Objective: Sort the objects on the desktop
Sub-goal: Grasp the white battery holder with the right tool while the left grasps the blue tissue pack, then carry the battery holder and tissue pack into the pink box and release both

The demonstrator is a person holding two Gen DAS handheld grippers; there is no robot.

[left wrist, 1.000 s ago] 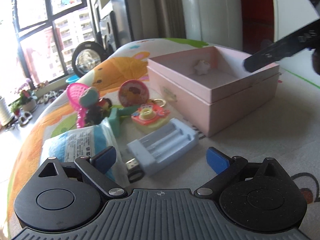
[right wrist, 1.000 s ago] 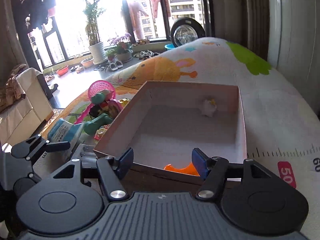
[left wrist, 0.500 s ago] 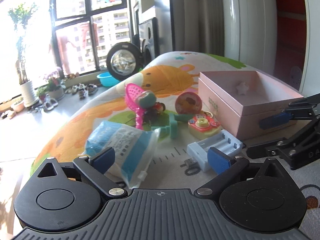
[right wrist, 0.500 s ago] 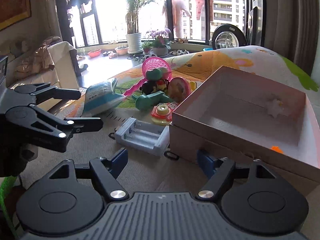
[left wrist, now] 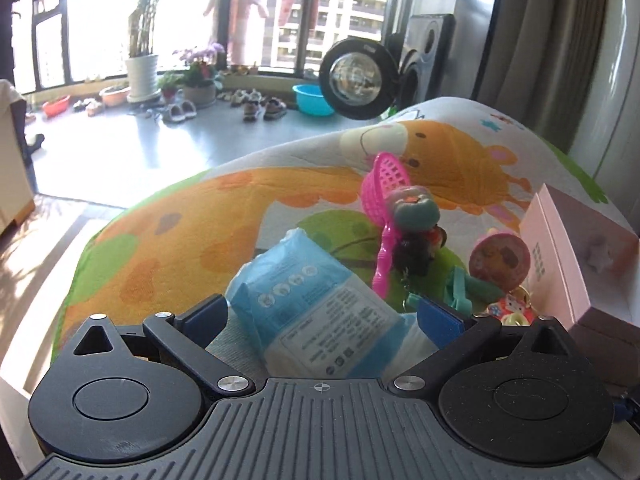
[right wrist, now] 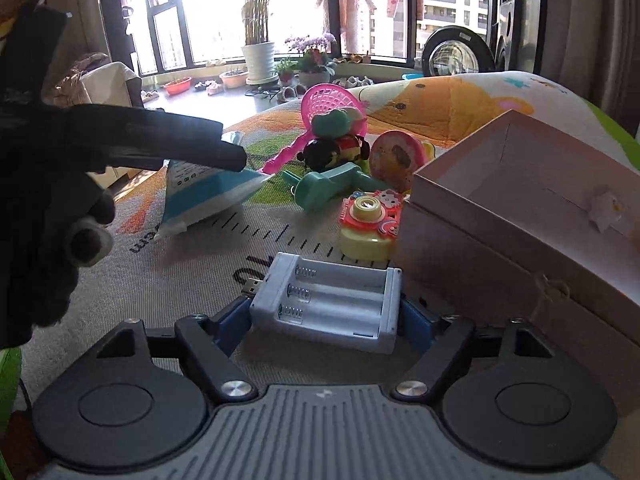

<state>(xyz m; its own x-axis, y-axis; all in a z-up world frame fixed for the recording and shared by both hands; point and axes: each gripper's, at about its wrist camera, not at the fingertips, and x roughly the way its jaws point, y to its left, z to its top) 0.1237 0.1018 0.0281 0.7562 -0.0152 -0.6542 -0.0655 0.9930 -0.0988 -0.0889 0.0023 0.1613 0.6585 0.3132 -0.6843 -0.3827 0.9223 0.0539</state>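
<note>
My left gripper (left wrist: 320, 318) is open with its fingers on either side of a blue and white wipes pack (left wrist: 316, 308) that lies on the giraffe mat. My right gripper (right wrist: 322, 322) is open around a pale blue battery charger (right wrist: 328, 300), its blue pads (right wrist: 230, 322) close beside the charger's two ends. The open pink box (right wrist: 520, 216) stands to the right, with a small white star inside. The wipes pack also shows in the right wrist view (right wrist: 208, 192), under the left gripper's finger (right wrist: 168, 148).
Toys lie between the pack and the box: a pink net scoop (right wrist: 332, 112), a teal toy (right wrist: 328, 188), a round pink compact (right wrist: 396, 160), a Hello Kitty toy camera (right wrist: 370, 216). The mat's edge drops to the floor at the left (left wrist: 80, 264).
My left gripper has swung left from the charger to straddle the wipes pack. My right gripper has pulled back from over the box and come down around the battery charger.
</note>
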